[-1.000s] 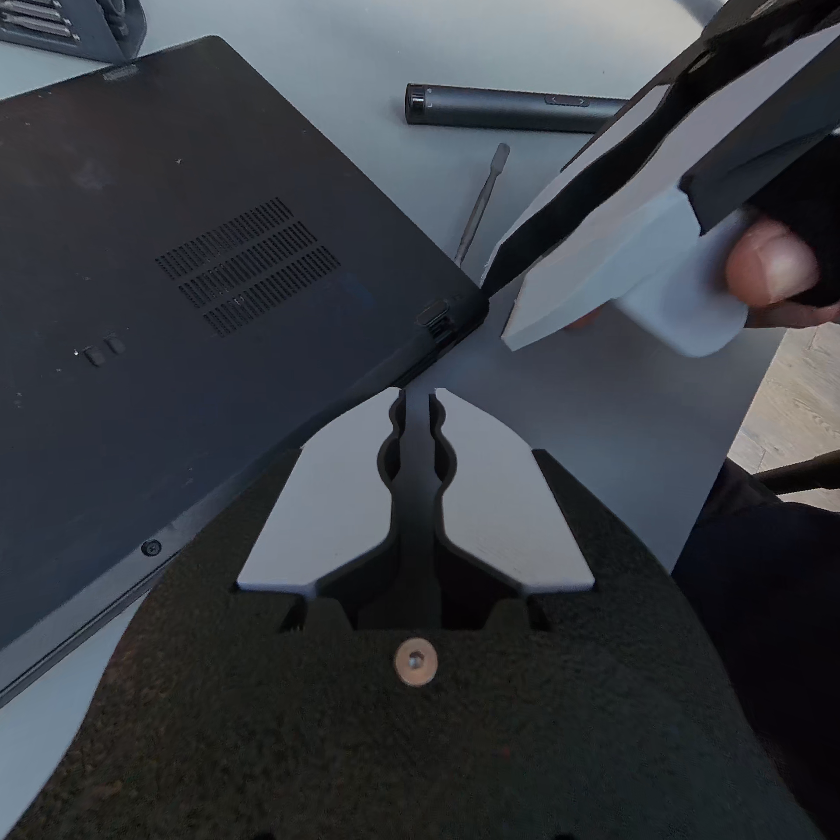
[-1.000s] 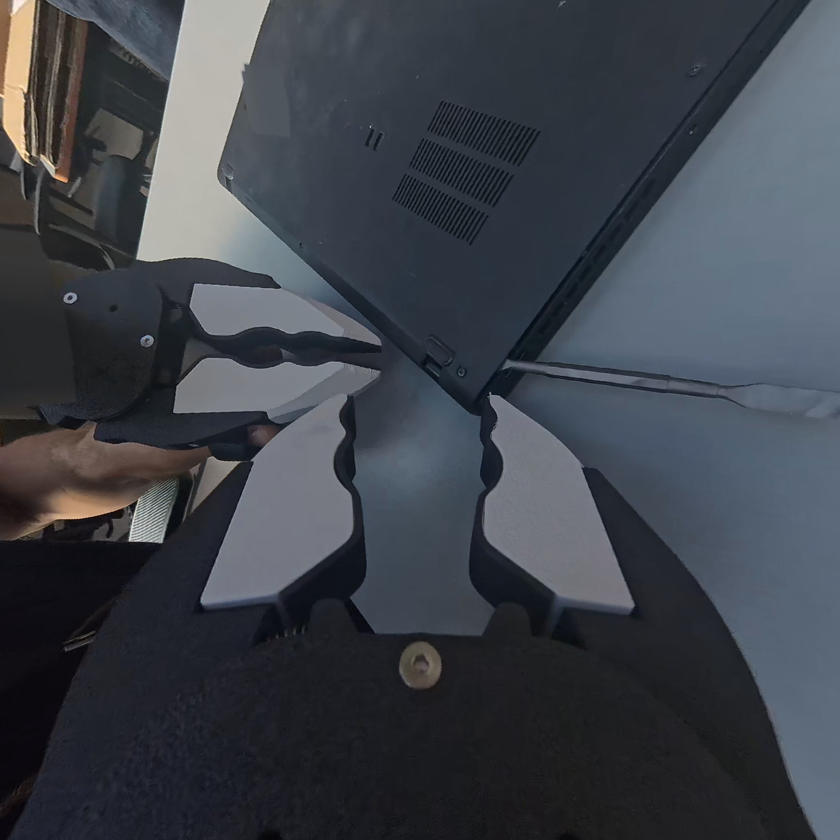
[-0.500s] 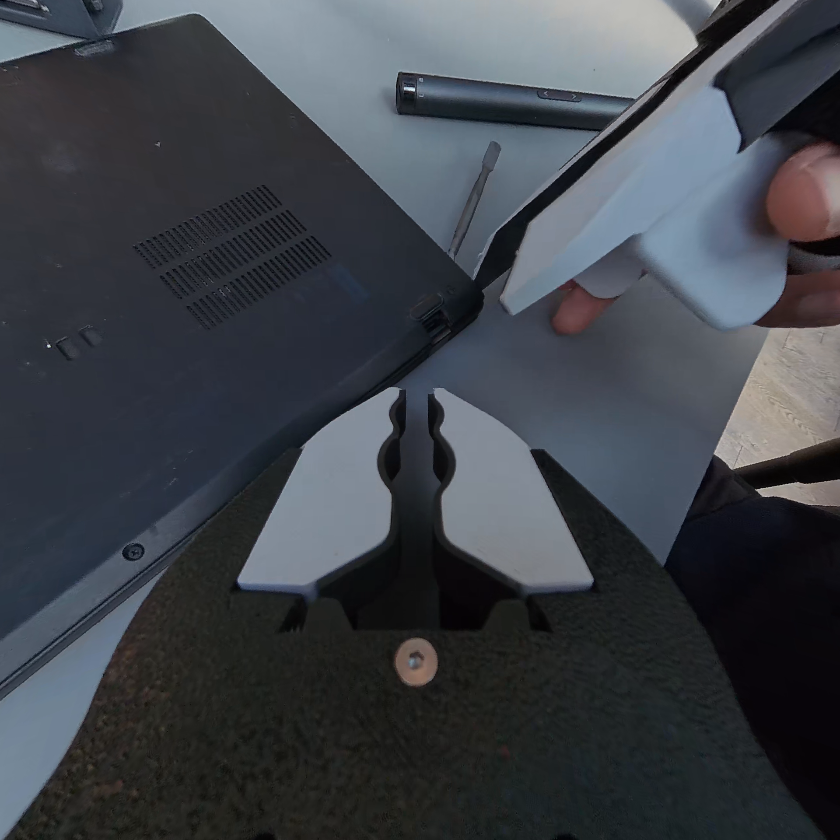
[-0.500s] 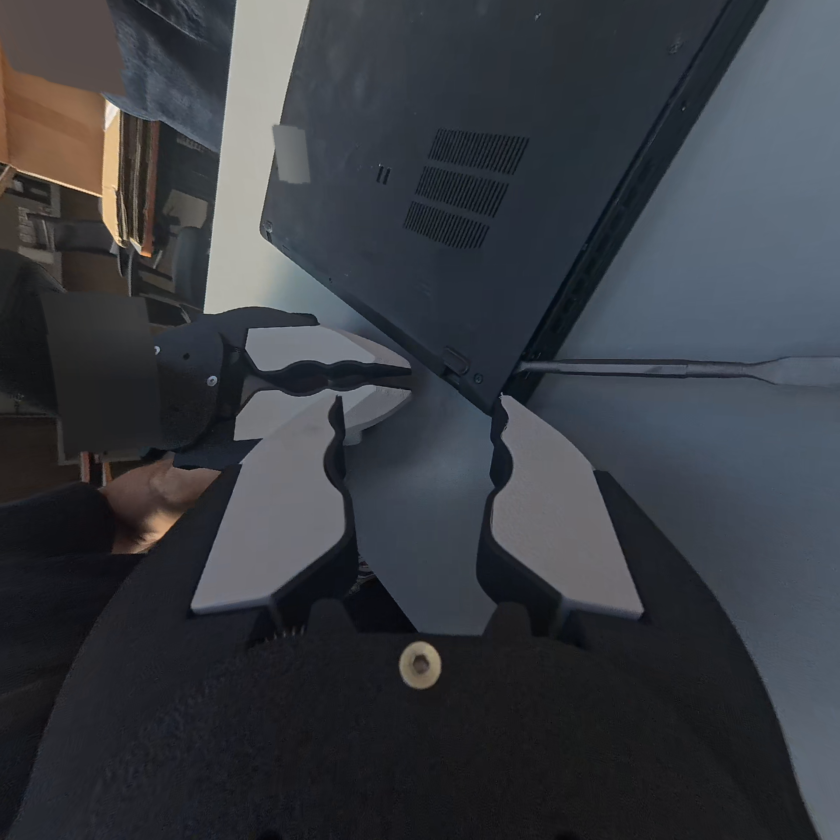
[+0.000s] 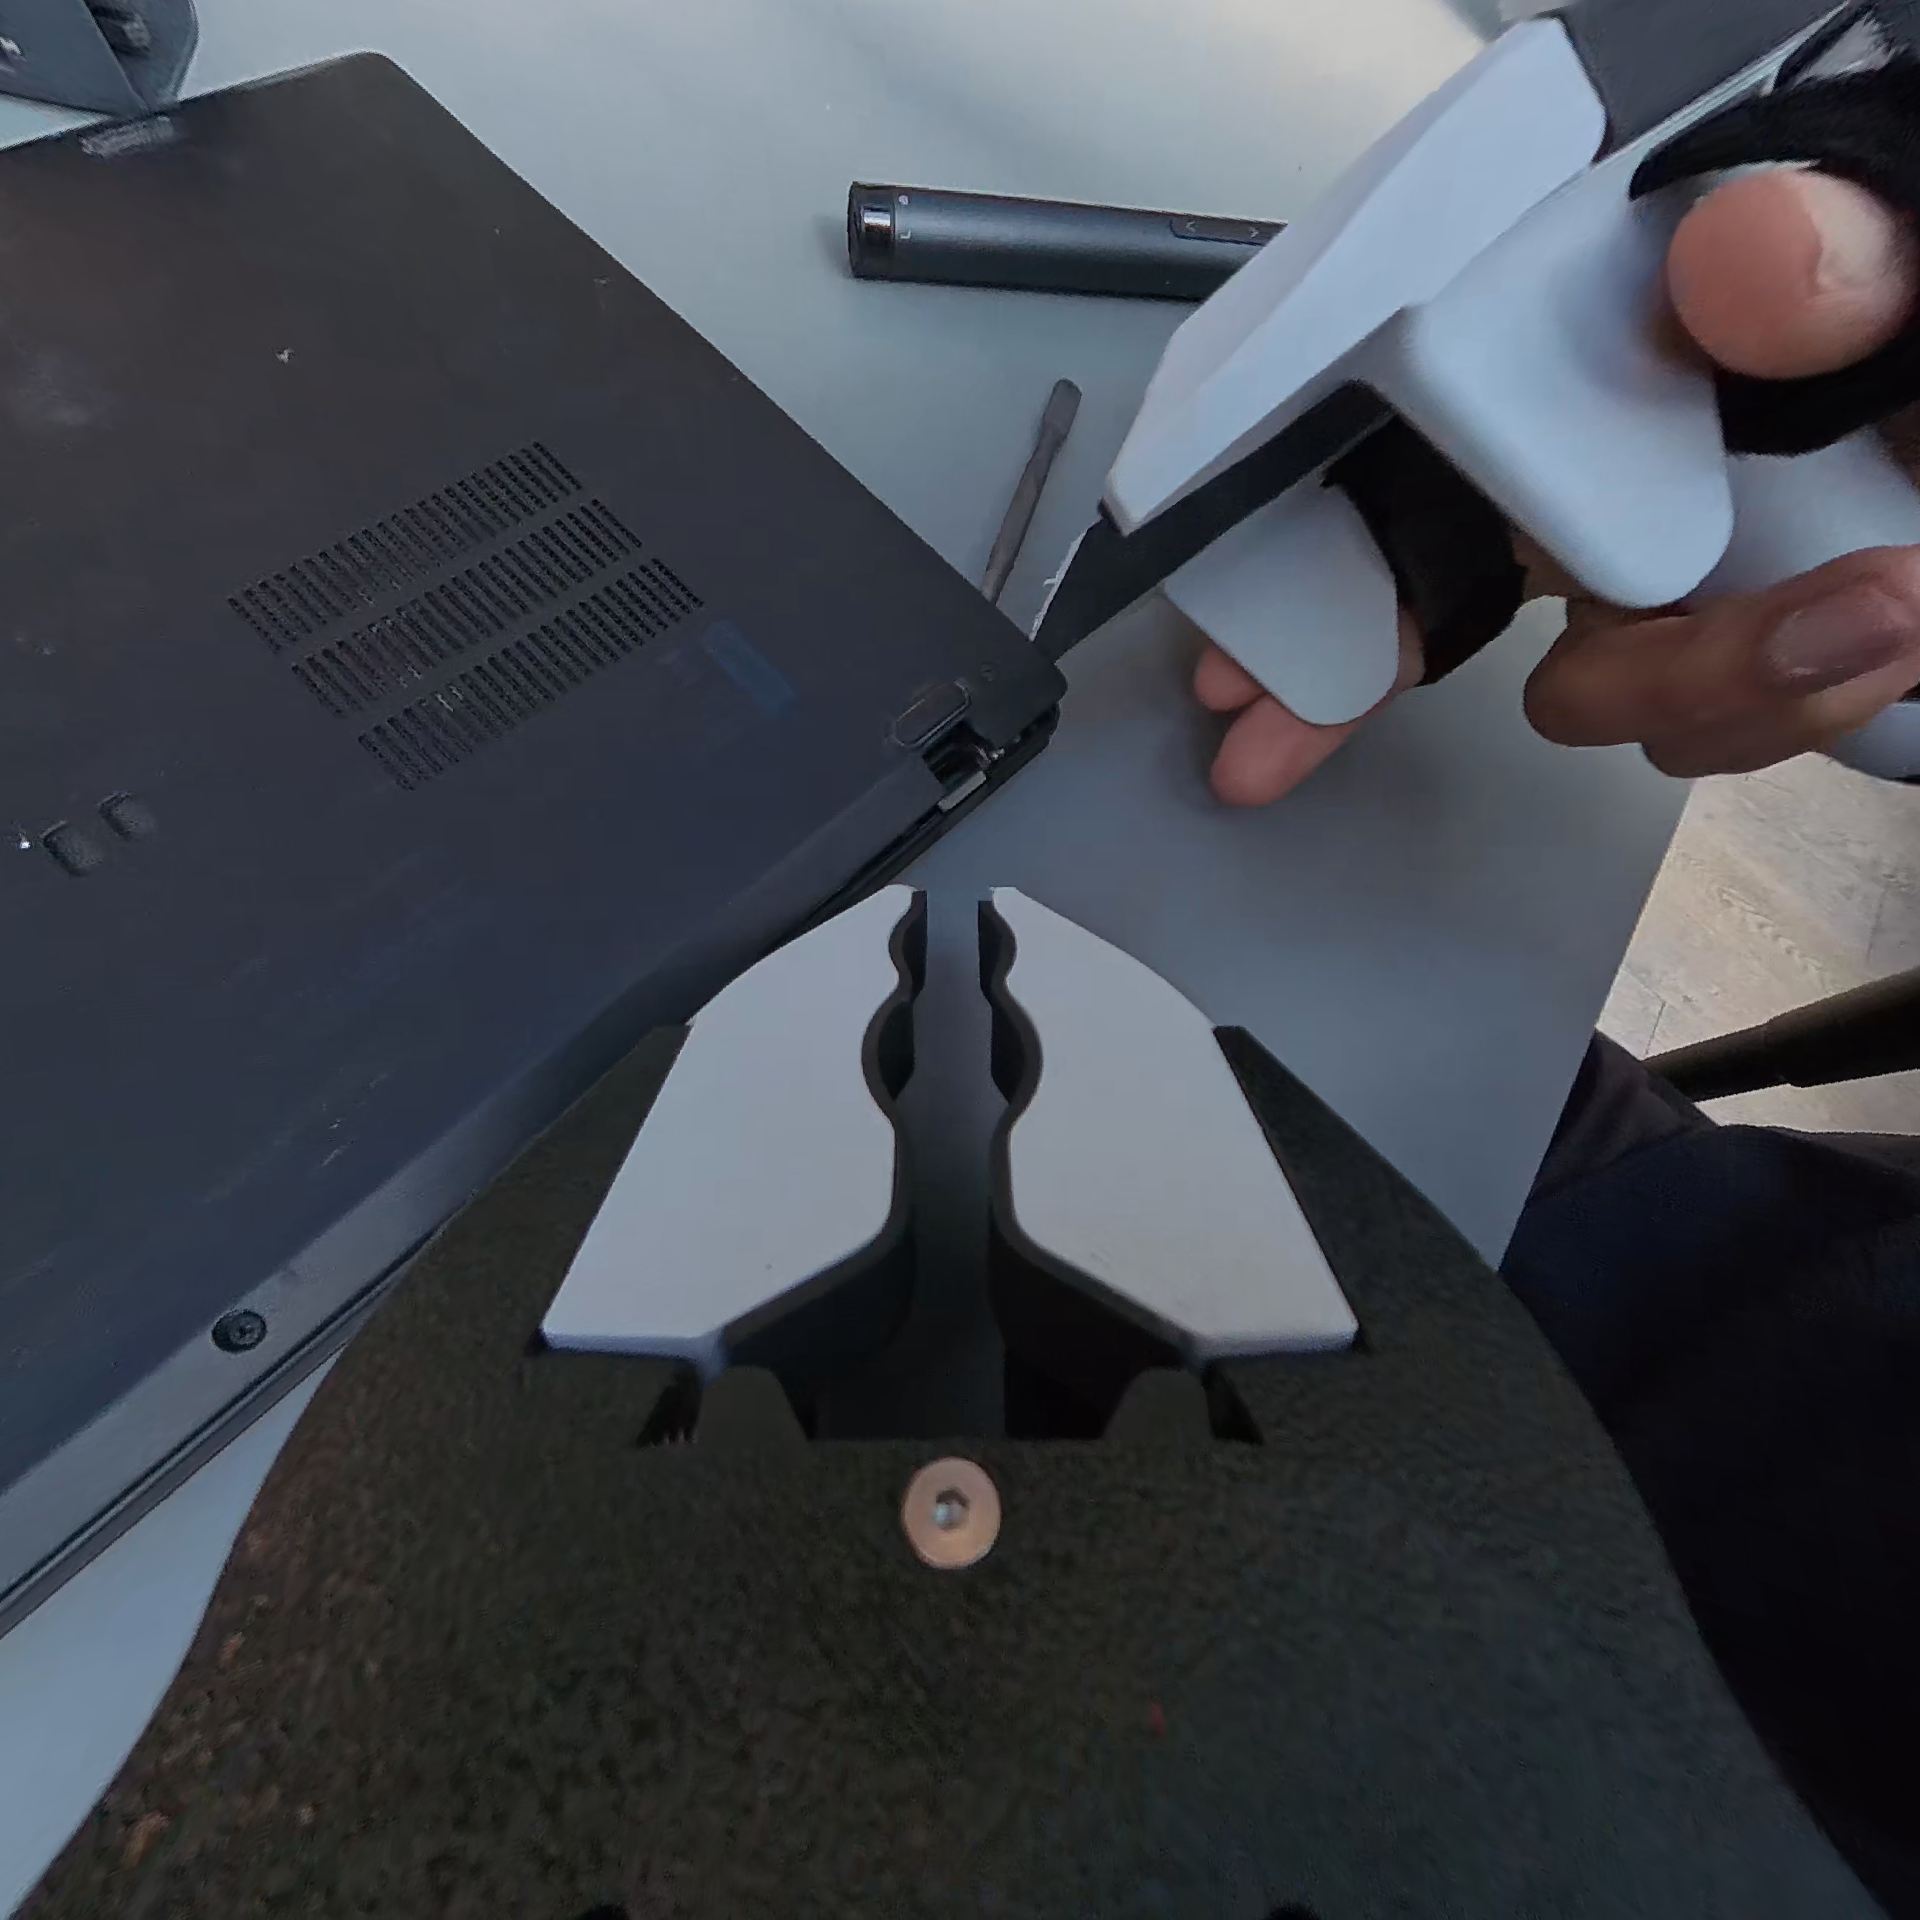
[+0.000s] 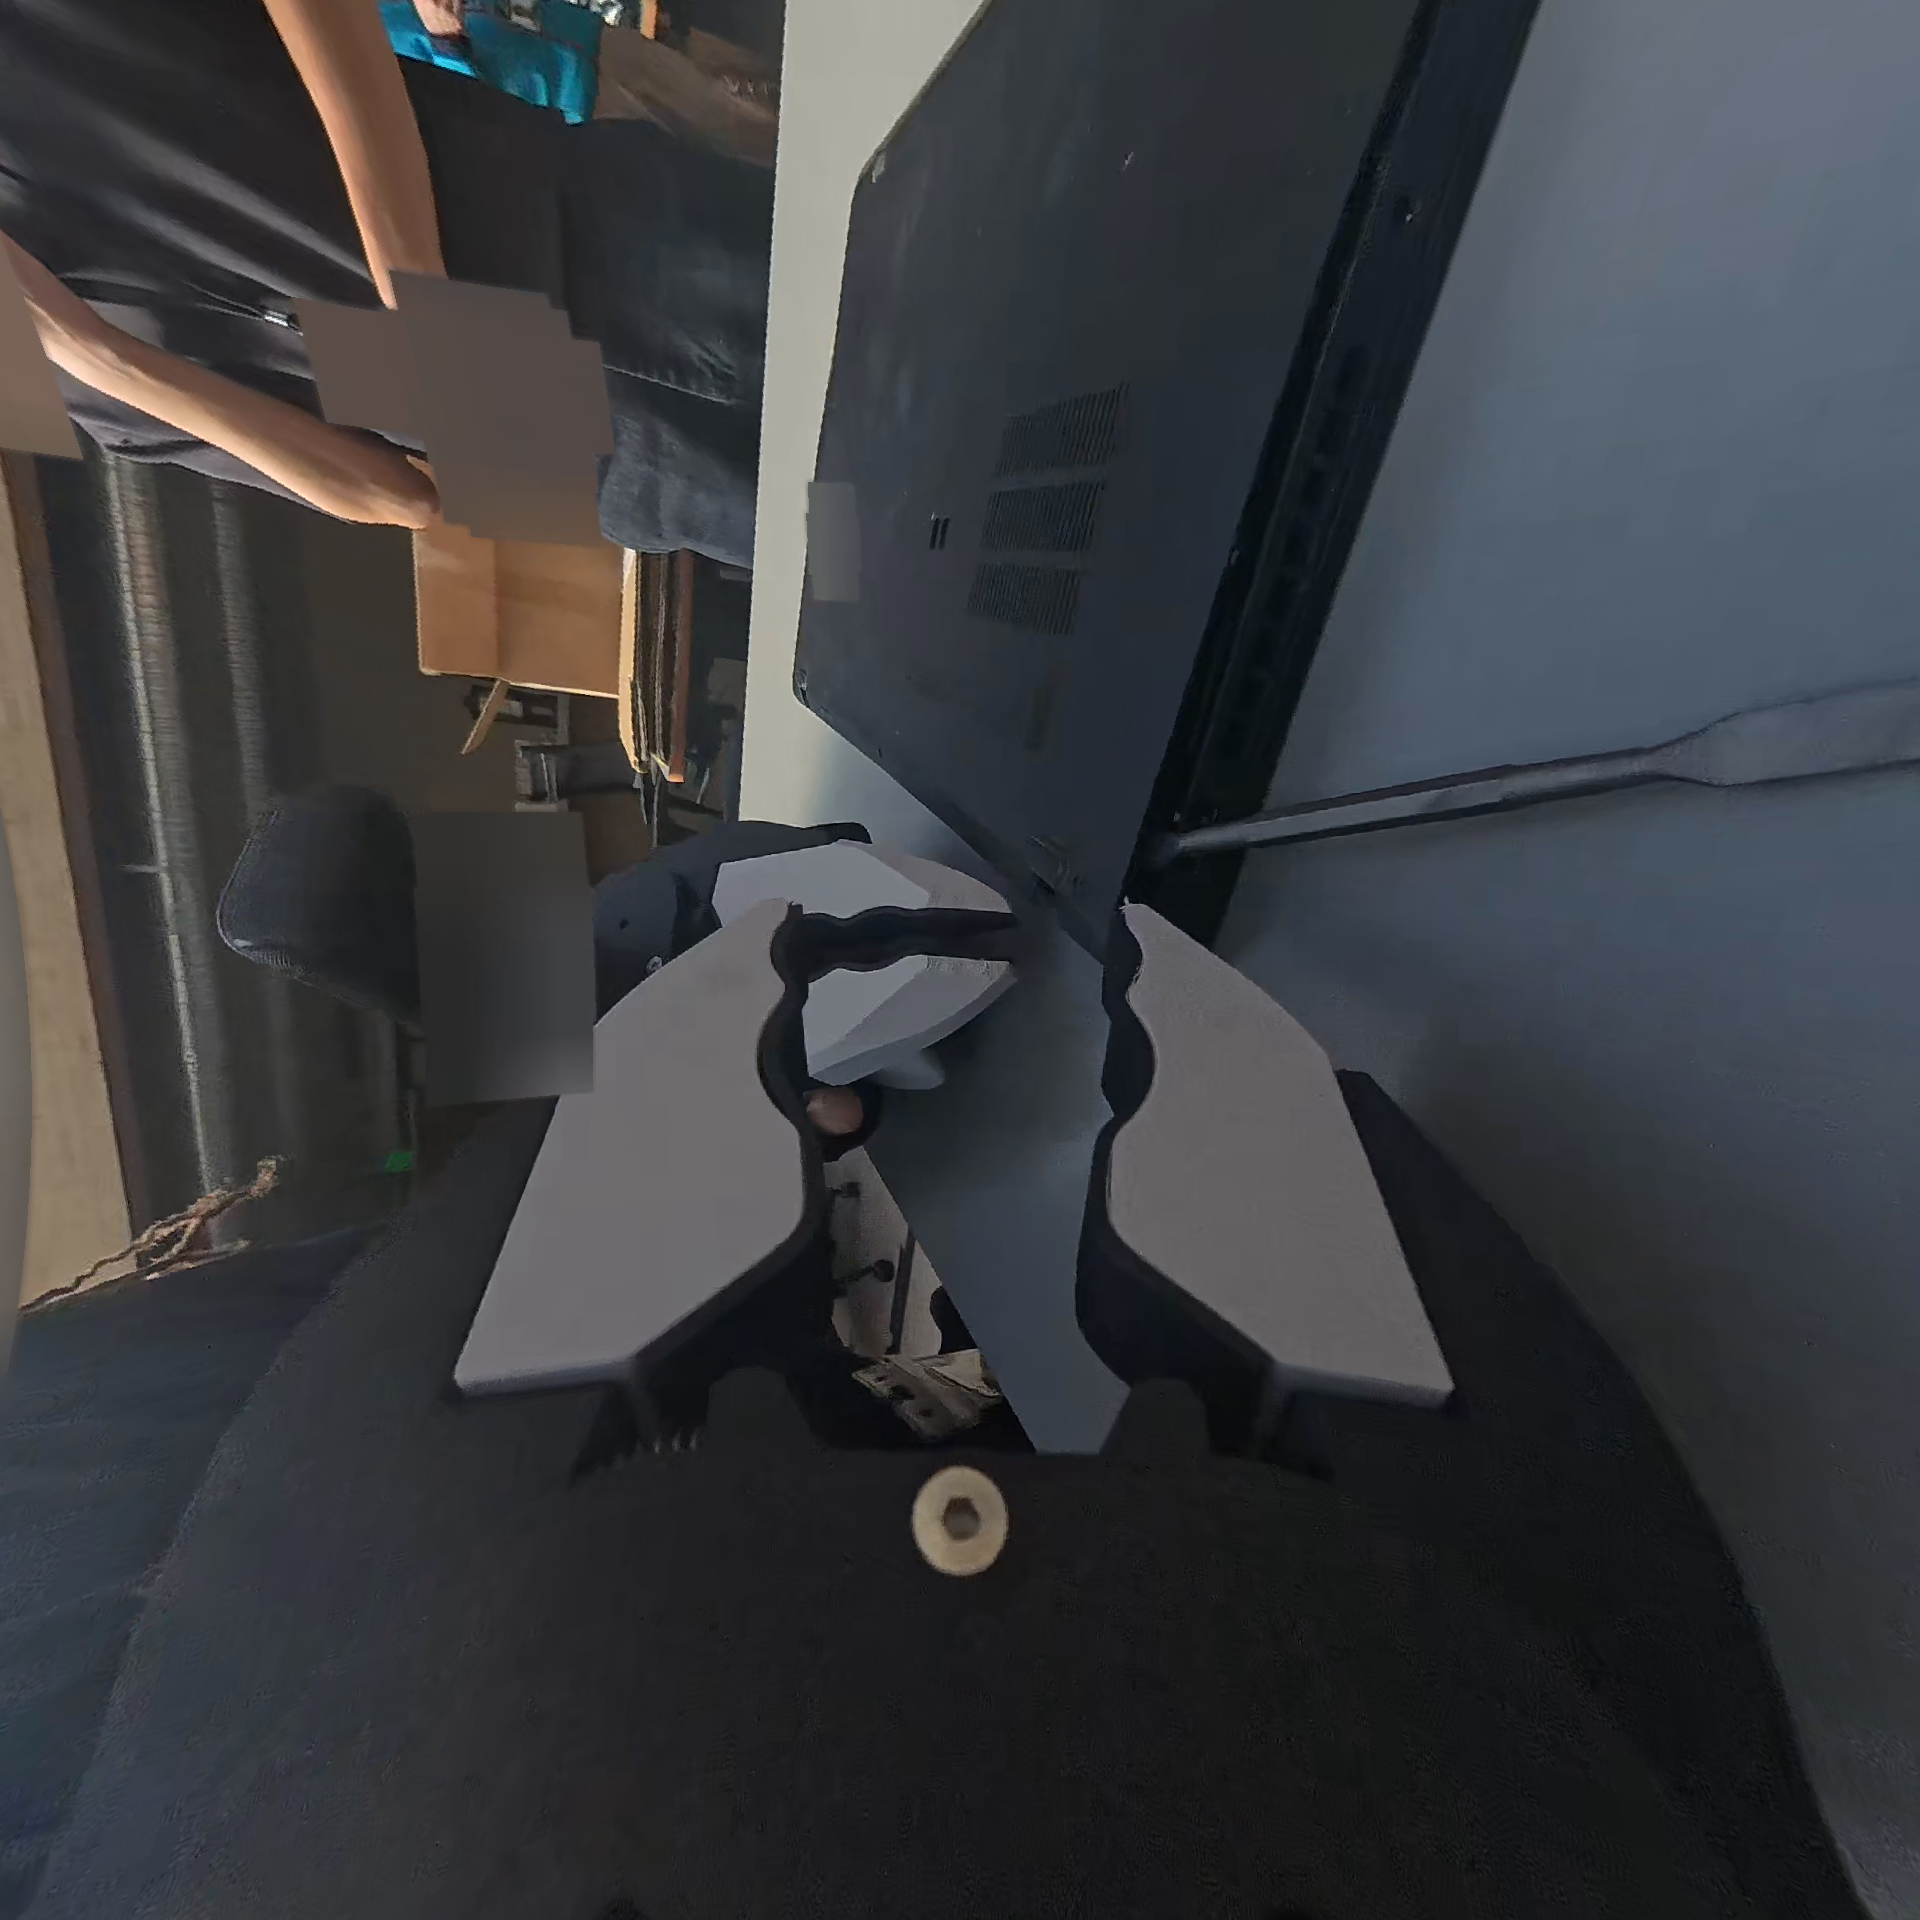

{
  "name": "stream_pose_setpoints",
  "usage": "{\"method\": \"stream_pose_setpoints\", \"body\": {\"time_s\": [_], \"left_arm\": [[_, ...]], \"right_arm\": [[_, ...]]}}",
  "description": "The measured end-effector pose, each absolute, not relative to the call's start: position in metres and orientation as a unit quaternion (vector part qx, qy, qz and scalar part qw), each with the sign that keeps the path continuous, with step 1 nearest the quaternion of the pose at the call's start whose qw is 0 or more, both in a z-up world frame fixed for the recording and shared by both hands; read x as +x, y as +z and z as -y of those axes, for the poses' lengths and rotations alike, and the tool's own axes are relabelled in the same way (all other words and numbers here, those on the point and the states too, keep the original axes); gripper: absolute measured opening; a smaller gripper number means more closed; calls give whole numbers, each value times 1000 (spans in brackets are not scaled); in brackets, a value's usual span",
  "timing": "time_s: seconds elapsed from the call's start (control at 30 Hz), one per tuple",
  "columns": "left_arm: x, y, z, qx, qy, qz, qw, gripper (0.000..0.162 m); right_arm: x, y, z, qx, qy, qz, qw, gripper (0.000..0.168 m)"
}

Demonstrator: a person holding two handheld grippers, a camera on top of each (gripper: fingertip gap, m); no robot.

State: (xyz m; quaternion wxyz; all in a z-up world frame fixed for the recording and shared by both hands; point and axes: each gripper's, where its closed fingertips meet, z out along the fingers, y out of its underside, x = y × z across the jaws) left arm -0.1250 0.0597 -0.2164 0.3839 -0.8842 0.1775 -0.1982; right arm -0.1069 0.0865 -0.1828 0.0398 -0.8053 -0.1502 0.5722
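Observation:
A black laptop (image 5: 436, 727) lies bottom up on the grey table (image 5: 1299, 935), its near corner cover slightly lifted. My left gripper (image 5: 951, 896) is shut and empty, its tips just short of the laptop's near edge by that corner. My right gripper (image 6: 956, 914) is open and turned on its side, with the laptop (image 6: 1039, 364) corner between its fingertips, close to the right finger. In the left wrist view the right gripper (image 5: 1081, 592) touches the corner from the far side. A thin metal pry tool (image 6: 1558, 769) lies with one end at the laptop's side.
A dark grey electric screwdriver (image 5: 1039, 244) and the pry tool (image 5: 1029, 488) lie beyond the corner. A grey case (image 5: 104, 52) stands at the far left. The table's edge (image 5: 1621, 935) is close on the right. A person, an office chair (image 6: 312, 883) and cardboard boxes are beyond the table. The grippers' ends are close to 5 cm from one another.
My right gripper has rolled further onto its side and moved in at the laptop's corner. My left gripper has stayed shut and nearly still.

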Motion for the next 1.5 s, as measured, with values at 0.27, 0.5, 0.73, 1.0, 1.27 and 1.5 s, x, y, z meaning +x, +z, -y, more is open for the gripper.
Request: {"method": "stream_pose_setpoints", "body": {"time_s": [0.27, 0.5, 0.73, 1.0, 1.27, 1.5], "left_arm": [[-119, -217, -65, -884, -208, -176, 380, 6], [-120, -218, -71, -891, -180, -151, 389, 0], [-119, -216, -74, -897, -171, -82, 400, 0], [-121, -215, -75, -897, -152, -71, 409, 0], [-121, -216, -75, -898, -145, -71, 409, 0], [-120, -215, -76, -895, -163, -73, 408, 0]], "right_arm": [[-105, -179, -89, -785, 606, 124, 32, 54], [-105, -177, -89, -776, 620, 115, 27, 54], [-104, -177, -90, -770, 629, 105, 18, 53], [-104, -179, -90, -768, 631, 106, 10, 54], [-106, -184, -89, -783, 609, 127, 0, 54], [-107, -184, -93, -766, 635, 83, -51, 48]]}}
